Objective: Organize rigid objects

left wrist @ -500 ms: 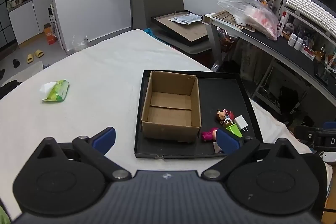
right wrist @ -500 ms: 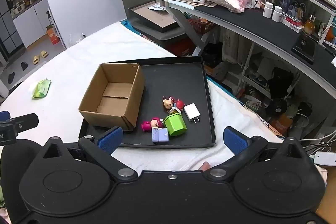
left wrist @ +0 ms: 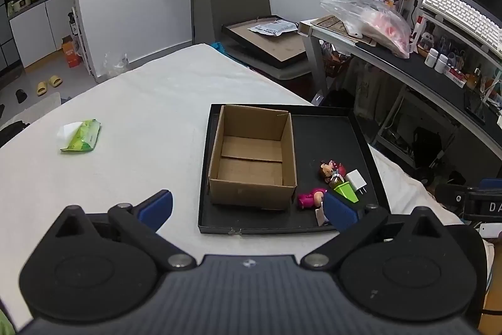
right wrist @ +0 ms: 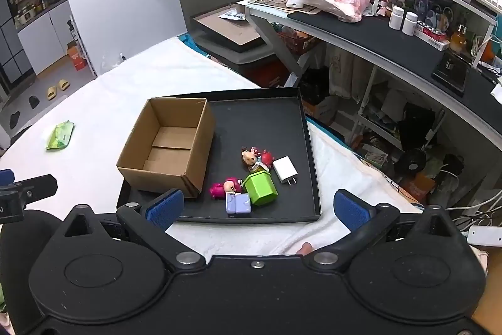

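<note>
Waiting on the black tray (right wrist: 309, 146) beside the empty cardboard box (right wrist: 169, 146) are the little toys (right wrist: 251, 178) and a white charger (right wrist: 285, 170). Nothing is packed yet. Both the left gripper (left wrist: 248, 208) and the right gripper (right wrist: 259, 209) hang wide open, holding nothing.

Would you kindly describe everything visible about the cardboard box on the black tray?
The cardboard box is plain brown corrugated card, rectangular and open-topped, with nothing inside; two bottom flaps meet in a seam across its floor. It stands upright in the left part of the black tray. The small toys and charger lie to its right, apart from it as far as shows. Neither gripper touches it.
</note>
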`<state>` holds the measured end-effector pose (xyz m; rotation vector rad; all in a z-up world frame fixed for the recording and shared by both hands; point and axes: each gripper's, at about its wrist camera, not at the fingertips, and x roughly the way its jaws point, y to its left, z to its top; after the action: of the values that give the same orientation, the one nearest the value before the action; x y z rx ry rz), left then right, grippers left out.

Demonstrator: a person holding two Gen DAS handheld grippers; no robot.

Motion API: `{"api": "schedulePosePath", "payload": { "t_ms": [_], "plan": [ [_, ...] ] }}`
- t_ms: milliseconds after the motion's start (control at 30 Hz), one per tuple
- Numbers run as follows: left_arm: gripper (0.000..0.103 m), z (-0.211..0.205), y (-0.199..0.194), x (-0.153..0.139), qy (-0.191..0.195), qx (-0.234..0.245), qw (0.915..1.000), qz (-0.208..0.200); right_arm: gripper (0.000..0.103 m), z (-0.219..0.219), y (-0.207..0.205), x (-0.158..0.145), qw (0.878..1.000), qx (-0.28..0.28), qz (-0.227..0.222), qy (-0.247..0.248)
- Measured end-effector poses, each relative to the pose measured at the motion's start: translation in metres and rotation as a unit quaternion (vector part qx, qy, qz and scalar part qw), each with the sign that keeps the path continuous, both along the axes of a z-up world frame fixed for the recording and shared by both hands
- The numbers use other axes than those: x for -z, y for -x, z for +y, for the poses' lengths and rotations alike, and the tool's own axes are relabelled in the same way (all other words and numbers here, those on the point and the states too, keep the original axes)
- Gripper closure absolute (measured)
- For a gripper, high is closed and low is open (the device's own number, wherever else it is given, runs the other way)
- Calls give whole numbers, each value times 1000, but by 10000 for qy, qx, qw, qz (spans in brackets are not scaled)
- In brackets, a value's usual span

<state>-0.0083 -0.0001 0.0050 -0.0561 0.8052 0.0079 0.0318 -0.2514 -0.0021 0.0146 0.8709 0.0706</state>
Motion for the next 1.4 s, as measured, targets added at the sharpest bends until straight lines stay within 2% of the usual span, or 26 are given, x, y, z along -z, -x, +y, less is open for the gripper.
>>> {"api": "schedulePosePath", "payload": {
  "t_ms": [233,1400],
  "plan": [
    [2,1,-3,1,61,-11,10000,4,0,2,11,7,10000,-23,-90,-14],
    [2,1,0,7,24,-78,10000,36,0,2,12,12,10000,-45,8,25]
  ]
}}
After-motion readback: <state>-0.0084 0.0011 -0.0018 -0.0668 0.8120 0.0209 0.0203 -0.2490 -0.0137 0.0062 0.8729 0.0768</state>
